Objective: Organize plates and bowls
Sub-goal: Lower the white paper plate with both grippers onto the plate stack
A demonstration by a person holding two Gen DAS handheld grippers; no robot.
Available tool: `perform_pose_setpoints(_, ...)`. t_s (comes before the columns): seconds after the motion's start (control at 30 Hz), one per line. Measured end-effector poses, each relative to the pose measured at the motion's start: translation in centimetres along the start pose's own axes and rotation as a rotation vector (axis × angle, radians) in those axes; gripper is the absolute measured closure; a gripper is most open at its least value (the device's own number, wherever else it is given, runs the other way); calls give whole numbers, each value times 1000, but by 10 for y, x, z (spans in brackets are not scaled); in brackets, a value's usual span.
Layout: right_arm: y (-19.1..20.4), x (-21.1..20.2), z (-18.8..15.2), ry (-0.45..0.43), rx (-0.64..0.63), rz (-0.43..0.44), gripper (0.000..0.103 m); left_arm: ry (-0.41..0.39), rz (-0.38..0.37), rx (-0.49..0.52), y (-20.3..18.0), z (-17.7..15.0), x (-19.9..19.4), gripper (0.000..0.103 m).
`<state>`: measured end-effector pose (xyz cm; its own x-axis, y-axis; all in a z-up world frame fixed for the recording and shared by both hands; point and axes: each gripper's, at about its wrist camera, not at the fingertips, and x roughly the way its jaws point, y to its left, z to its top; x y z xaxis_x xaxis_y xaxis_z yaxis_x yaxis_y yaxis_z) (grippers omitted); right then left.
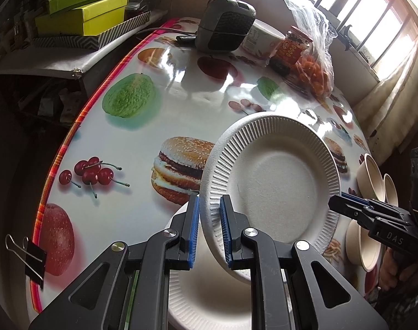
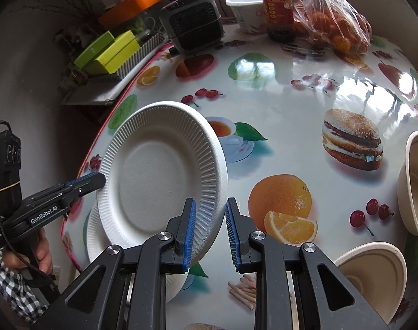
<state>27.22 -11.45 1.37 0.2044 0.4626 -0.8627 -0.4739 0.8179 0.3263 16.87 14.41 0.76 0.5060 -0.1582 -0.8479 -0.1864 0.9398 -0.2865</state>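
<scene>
The left gripper (image 1: 210, 206) clamps the ribbed rim of a tilted white paper plate (image 1: 275, 181), lifted just above a second paper plate (image 1: 206, 297) on the fruit-print tablecloth (image 1: 159, 88). Right of the lifted plate, the right gripper (image 2: 210, 210) hangs nearly closed and empty, near beige bowls (image 2: 379, 275)

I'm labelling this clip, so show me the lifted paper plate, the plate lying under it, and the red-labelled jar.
lifted paper plate (image 1: 280, 181): left wrist view, flat centre.
plate underneath (image 1: 209, 297): left wrist view, its well between the tongs.
red-labelled jar (image 2: 279, 11): right wrist view, the label.
</scene>
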Motion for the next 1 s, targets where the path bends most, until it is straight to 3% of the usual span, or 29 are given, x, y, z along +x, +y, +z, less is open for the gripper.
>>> perform_pose_setpoints(1.0, 25, 3, -28, 30, -36, 37, 81, -3, 10, -29, 21, -33, -22, 87)
